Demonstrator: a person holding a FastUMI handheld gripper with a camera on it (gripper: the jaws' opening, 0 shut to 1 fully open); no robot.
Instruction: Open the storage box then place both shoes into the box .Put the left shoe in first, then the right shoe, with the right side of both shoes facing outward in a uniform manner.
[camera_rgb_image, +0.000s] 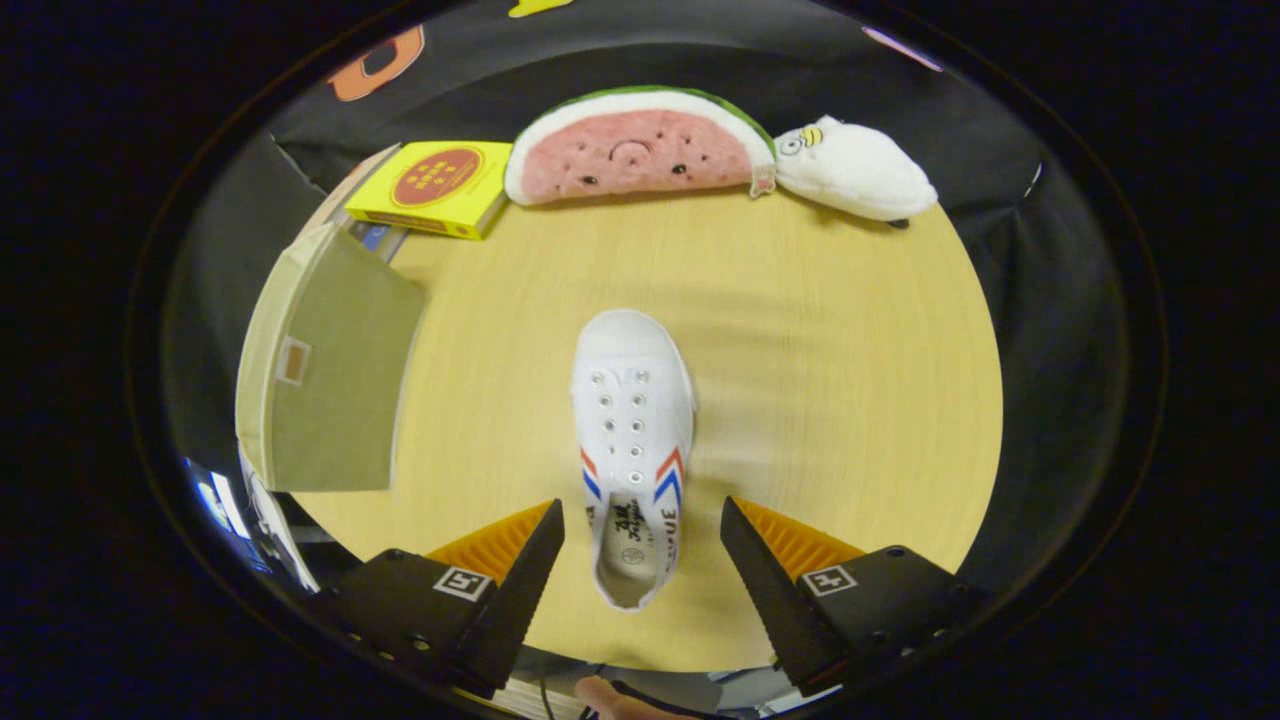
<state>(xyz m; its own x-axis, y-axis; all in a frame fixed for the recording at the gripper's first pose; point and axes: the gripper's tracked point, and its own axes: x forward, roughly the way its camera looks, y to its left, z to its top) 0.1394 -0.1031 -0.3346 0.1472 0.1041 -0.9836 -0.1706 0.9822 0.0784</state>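
So the tool (640, 520) sits at the bottom centre of the frame with its fingers spread wide, one either side of the heel end of a white shoe (634, 440). Neither finger is touching the shoe, there's a gap of bare desk (850, 380) on both sides. The shoe lies flat on its sole right in the middle of the frame, toe pointing away from the tool toward the top, heel opening down between the fingers. It has no laces in, just the empty eyelets, plus red and blue chevron stripes on both sides near the opening.

The storage box (325, 365) is over at the left of the frame, a beige fabric-looking thing sitting on the left edge of the light wooden desk, well apart from the shoe. I can see a flat side and a small tag patch on it, but can't really tell from this angle whether it's open or closed.

Along the top of the frame, at the far edge of the desk: a yellow box (432, 187) with a red oval on it at upper left, a watermelon slice plush (638, 148) in the top centre, and a white plush (856, 170) with a little bee on it just to the right, touching the watermelon's end.
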